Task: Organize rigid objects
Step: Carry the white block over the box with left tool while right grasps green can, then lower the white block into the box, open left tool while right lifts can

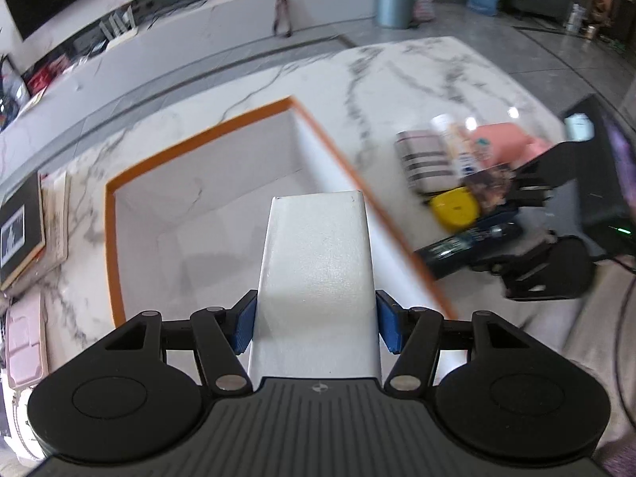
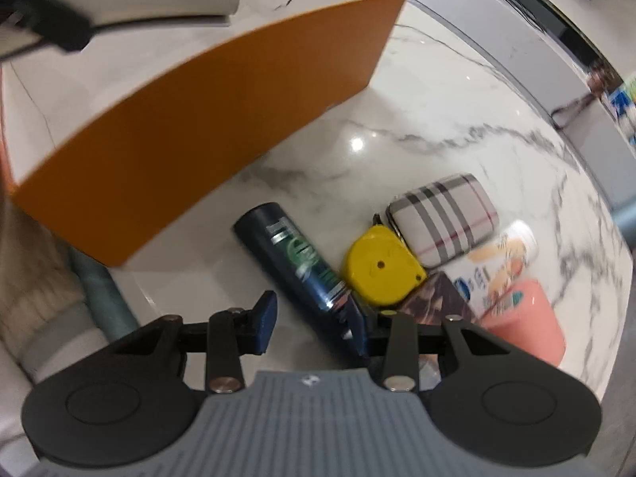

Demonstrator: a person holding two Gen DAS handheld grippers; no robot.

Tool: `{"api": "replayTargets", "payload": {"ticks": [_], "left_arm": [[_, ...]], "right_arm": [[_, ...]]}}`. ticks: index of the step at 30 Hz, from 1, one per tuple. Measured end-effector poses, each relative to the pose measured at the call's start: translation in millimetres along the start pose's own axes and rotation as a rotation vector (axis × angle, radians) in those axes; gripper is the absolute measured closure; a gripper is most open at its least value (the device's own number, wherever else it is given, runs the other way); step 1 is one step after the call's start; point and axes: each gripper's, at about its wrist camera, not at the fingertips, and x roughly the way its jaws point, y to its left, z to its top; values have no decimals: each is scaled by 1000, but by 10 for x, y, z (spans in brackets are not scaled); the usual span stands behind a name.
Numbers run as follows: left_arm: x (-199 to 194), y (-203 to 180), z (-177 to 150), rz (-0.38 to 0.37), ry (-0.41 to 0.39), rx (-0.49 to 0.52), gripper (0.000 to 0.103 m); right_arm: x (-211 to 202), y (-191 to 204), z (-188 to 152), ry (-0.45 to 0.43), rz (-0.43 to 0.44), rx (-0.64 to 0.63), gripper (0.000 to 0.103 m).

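My left gripper is shut on a white rectangular box and holds it above the open orange-rimmed storage box, whose white inside shows nothing in it. My right gripper is open, its jaws on either side of the lower end of a dark blue spray can lying on the marble table. The can also shows in the left wrist view. Next to it lie a yellow tape measure, a plaid case, a white tube, a pink cup and a brown card.
The orange box's outer wall stands just left of the can. Books and a pink case lie at the table's left edge. A dark device sits at the right. Bare marble lies beyond the box.
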Motion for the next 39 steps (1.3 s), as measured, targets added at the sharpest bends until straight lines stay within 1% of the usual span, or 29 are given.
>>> {"api": "replayTargets", "payload": {"ticks": [3, 7, 9, 11, 13, 15, 18, 21, 23, 25, 28, 33, 37, 39], "left_arm": [[126, 193, 2, 18, 22, -34, 33], [300, 387, 34, 32, 30, -70, 33], [358, 455, 40, 29, 27, -65, 33], [403, 491, 44, 23, 24, -26, 33], [459, 501, 56, 21, 18, 55, 33], [526, 482, 59, 25, 5, 176, 33], [603, 494, 81, 3, 7, 303, 33], [669, 469, 101, 20, 10, 426, 33], [708, 461, 103, 5, 12, 492, 33], [747, 449, 85, -6, 16, 561, 33], [818, 427, 48, 5, 19, 686, 33], [956, 406, -36, 85, -13, 912, 33], [1044, 421, -55, 133, -29, 1002, 33], [1117, 431, -92, 174, -31, 1056, 33]], "right_arm": [[71, 35, 65, 9, -16, -53, 61], [159, 16, 160, 15, 0, -66, 62], [180, 28, 203, 9, 2, -69, 64], [196, 57, 253, 7, 2, -78, 65], [199, 87, 293, 3, 13, -91, 67], [199, 129, 331, 5, 22, -117, 68], [181, 178, 381, 22, 26, -147, 70], [118, 152, 448, 29, 40, -141, 71], [47, 100, 515, 31, 50, -118, 71], [-50, 53, 589, 16, 38, -118, 71], [-214, -18, 727, -12, -3, -112, 71], [-423, -170, 1018, -66, -67, -121, 72], [-569, -205, 1197, -117, -105, -139, 72], [-590, -212, 1273, -141, -111, -149, 73]]}}
